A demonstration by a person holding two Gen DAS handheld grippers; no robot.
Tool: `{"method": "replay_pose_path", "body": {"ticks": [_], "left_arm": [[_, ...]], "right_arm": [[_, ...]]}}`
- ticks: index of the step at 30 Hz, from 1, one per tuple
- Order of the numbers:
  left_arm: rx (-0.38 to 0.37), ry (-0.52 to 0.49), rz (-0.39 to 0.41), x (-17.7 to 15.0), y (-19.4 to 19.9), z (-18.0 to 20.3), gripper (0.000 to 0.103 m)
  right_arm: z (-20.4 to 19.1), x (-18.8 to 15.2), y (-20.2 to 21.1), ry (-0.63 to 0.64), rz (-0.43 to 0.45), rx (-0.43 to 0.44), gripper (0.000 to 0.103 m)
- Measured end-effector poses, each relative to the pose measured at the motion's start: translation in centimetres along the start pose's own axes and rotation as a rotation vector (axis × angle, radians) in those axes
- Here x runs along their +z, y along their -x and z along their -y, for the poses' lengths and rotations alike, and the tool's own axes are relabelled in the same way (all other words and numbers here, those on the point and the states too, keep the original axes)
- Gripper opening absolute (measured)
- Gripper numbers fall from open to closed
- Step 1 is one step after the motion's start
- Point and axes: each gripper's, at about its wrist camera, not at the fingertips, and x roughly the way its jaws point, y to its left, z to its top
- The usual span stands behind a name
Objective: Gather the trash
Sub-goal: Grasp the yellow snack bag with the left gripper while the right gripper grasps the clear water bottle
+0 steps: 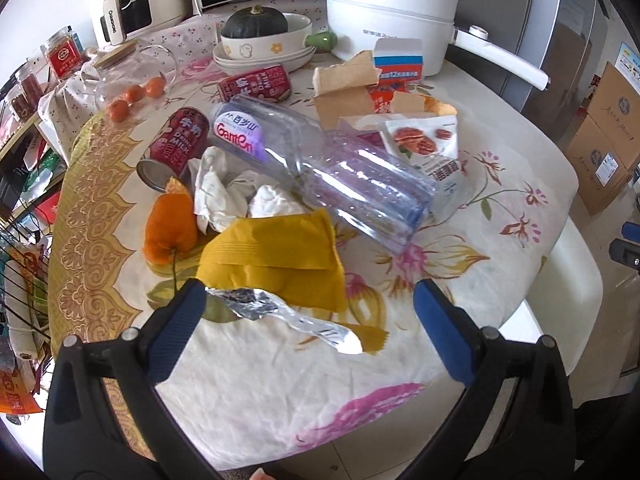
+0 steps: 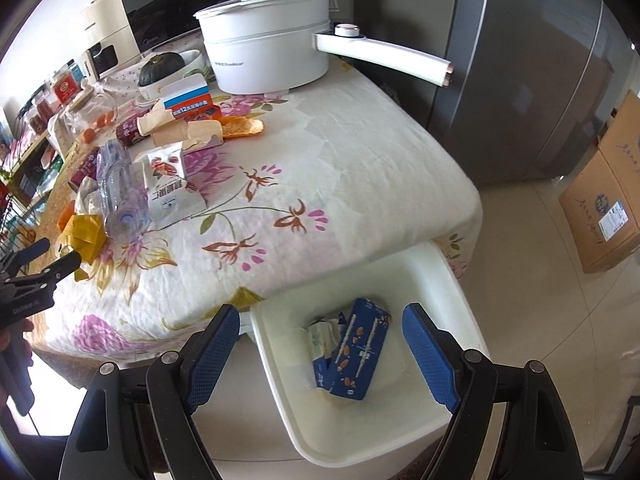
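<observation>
Now right tool point(image 2: 320, 344) wide open, empty, above white bin point(image 2: 452, 276).

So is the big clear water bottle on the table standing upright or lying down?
Lying down. The clear bottle rests on its side across the tablecloth, its label facing up, its base toward the camera in the left wrist view.

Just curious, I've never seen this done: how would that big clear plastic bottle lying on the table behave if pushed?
The clear plastic bottle lies on its side, so it would probably roll. It looks empty, so likely light and easily dented.
</observation>
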Motion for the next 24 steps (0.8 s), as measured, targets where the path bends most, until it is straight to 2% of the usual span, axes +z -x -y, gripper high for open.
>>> {"method": "replay_pose_path", "body": {"ticks": [6, 10, 12, 15, 16, 17, 18, 22, 24], "left_arm": [[-0.034, 0.009, -0.104, 0.4, -3.3, -0.9, 0.102], [-0.041, 0.047, -0.139, 0.7, -4.5, -1.4, 0.102], [-0.047, 0.082, -0.147, 0.7, -4.9, -1.8, 0.099], [-0.091, 0.134, -0.144, 0.7, -4.7, -2.8, 0.082], [-0.112, 0.15, -0.143, 0.7, -4.6, -3.1, 0.073], [-0.106, 0.156, -0.126, 0.6, -4.4, -3.2, 0.064], [-0.105, 0.156, -0.113, 0.5, -4.3, -3.3, 0.06], [-0.116, 0.143, -0.084, 0.2, -3.2, -3.8, 0.05], [-0.124, 0.142, -0.066, 0.2, -2.5, -4.1, 0.05]], "right_arm": [[-1.5, 0.9, -0.9, 0.016, -0.012, 0.012, 0.085], [-2.0, 1.4, -1.6, 0.013, -0.02, 0.015, 0.085], [-2.2, 1.7, -1.9, 0.007, -0.026, 0.018, 0.085], [-2.5, 2.0, -2.4, -0.009, -0.034, 0.033, 0.085], [-2.6, 2.1, -2.4, -0.013, -0.035, 0.038, 0.085], [-2.7, 2.2, -2.5, -0.016, -0.035, 0.043, 0.085], [-3.0, 2.3, -2.5, -0.018, -0.033, 0.047, 0.085], [-4.2, 2.6, -2.3, -0.01, -0.021, 0.064, 0.085], [-5.0, 2.9, -2.2, 0.0, -0.011, 0.073, 0.085]]}}
